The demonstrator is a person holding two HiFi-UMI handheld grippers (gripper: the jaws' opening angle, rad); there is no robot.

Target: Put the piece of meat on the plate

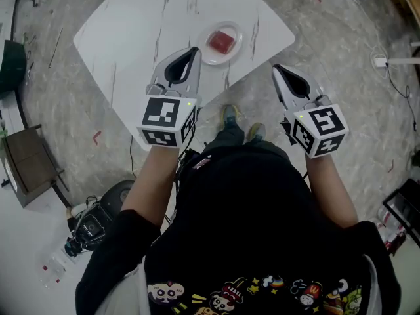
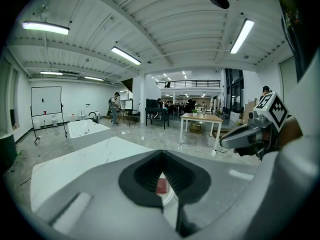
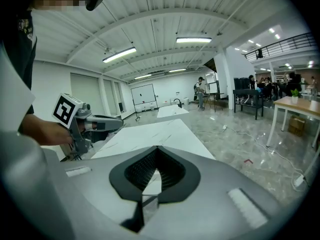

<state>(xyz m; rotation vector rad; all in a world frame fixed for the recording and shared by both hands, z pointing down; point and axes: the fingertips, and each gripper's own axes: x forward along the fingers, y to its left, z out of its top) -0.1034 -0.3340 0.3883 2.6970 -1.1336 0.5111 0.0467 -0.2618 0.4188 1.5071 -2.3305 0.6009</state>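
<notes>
A red piece of meat (image 1: 222, 42) lies on a small clear plate (image 1: 233, 53) near the front edge of the white marble table (image 1: 125, 31). My left gripper (image 1: 194, 49) hovers just left of the plate, shut and empty. My right gripper (image 1: 276, 67) hangs off the table's right corner over the floor, also shut and empty. In the left gripper view, the meat (image 2: 161, 185) shows through the gap behind the closed jaws of the left gripper (image 2: 161, 152). The right gripper view has the right gripper (image 3: 157, 147) pointing along the table (image 3: 150, 132), with the left gripper (image 3: 82, 124) at the left.
The person's feet (image 1: 239, 125) stand at the table's near corner. A dark bin (image 1: 13, 61) and a brown crate (image 1: 29, 163) sit on the floor at the left, a round device (image 1: 98, 218) below them. A power strip with cable (image 1: 382, 62) lies at the right.
</notes>
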